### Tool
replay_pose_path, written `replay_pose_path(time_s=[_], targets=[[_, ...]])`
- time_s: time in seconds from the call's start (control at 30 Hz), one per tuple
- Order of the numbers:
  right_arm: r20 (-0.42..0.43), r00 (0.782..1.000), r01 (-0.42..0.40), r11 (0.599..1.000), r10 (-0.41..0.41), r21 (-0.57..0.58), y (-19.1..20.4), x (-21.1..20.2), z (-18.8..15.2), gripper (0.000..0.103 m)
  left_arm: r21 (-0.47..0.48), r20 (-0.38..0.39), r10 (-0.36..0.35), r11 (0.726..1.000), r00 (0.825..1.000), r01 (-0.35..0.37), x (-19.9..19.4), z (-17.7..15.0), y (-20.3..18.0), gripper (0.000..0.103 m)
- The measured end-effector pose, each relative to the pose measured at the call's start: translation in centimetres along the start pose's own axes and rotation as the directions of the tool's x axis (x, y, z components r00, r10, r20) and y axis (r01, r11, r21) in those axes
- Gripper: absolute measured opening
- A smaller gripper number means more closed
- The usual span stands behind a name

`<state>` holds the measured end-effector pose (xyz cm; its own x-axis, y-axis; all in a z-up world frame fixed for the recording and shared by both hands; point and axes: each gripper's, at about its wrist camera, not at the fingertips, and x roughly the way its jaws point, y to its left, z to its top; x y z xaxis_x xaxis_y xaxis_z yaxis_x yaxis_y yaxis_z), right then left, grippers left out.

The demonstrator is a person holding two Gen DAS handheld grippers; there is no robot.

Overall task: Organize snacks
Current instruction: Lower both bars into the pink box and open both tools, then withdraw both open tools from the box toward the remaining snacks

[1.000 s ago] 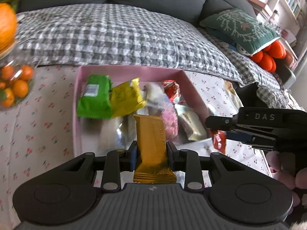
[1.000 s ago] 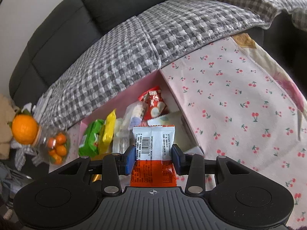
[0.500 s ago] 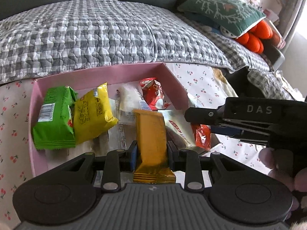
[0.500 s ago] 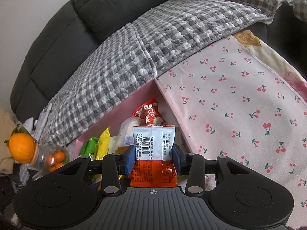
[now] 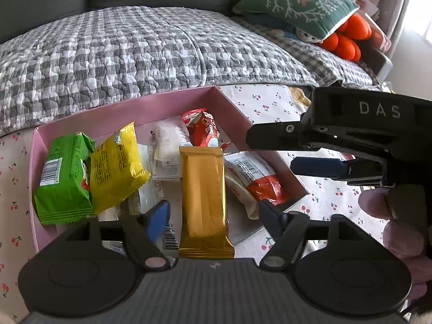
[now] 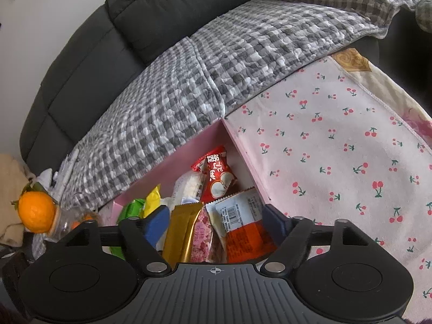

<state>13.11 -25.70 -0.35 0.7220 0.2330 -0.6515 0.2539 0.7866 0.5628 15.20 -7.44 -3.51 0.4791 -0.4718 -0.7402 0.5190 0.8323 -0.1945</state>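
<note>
A pink box (image 5: 172, 108) on the cherry-print cloth holds several snack packs: green (image 5: 64, 175), yellow (image 5: 116, 164), red (image 5: 202, 132). My left gripper (image 5: 213, 210) is open over the box, with the gold bar (image 5: 205, 197) lying free between its fingers. My right gripper (image 6: 216, 221) is open too, above the box's right end; the white-and-orange pack (image 6: 243, 229) lies in the box below it, next to the gold bar (image 6: 181, 235). The right gripper's body (image 5: 351, 140) shows in the left wrist view, at the right.
A grey checked quilt (image 5: 135, 54) covers the sofa behind the box. A green cushion (image 5: 294, 5) and orange plush (image 5: 348, 37) lie at the far right. A jar of small oranges with an orange lid (image 6: 35, 210) stands left of the box.
Both grippers opened. The gold bar left my left gripper and the white-and-orange pack left my right gripper; both now lie in the pink box. Both grippers moved closer over the box.
</note>
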Motion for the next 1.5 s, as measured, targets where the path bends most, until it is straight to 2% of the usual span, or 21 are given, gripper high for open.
replay_pose_path(time_s=[0.13, 0.33, 0.43, 0.77, 1.17, 1.5], targets=[[0.002, 1.0, 0.011, 1.0, -0.011, -0.005, 0.1, -0.1, 0.0, 0.089, -0.01, 0.006, 0.004, 1.0, 1.0, -0.004, -0.6, 0.0, 0.1, 0.094], [0.015, 1.0, 0.013, 1.0, -0.013, -0.017, 0.4, -0.8, 0.0, 0.091, -0.027, -0.007, 0.019, 0.999, 1.0, -0.02, -1.4, -0.3, 0.1, 0.099], [0.026, 1.0, 0.013, 1.0, -0.012, -0.024, 0.6, -1.3, -0.1, 0.095, -0.035, -0.003, 0.027, 0.999, 1.0, -0.027, -2.3, -0.6, 0.2, 0.1], [0.043, 0.999, 0.013, 0.999, -0.011, -0.052, 1.3, -3.2, -0.7, 0.095, -0.071, 0.019, 0.077, 0.995, 0.997, -0.076, -5.8, -2.2, 0.0, 0.102], [0.01, 0.999, 0.036, 0.983, -0.035, -0.177, 2.5, -5.5, -3.4, 0.096, -0.125, 0.011, 0.162, 0.979, 0.987, -0.159, -9.2, -4.7, -0.6, 0.102], [-0.025, 0.997, 0.059, 0.948, -0.071, -0.313, 2.3, -6.9, -5.8, 0.096, -0.134, 0.03, 0.201, 0.972, 0.979, -0.195, -10.6, -7.7, -0.2, 0.102]])
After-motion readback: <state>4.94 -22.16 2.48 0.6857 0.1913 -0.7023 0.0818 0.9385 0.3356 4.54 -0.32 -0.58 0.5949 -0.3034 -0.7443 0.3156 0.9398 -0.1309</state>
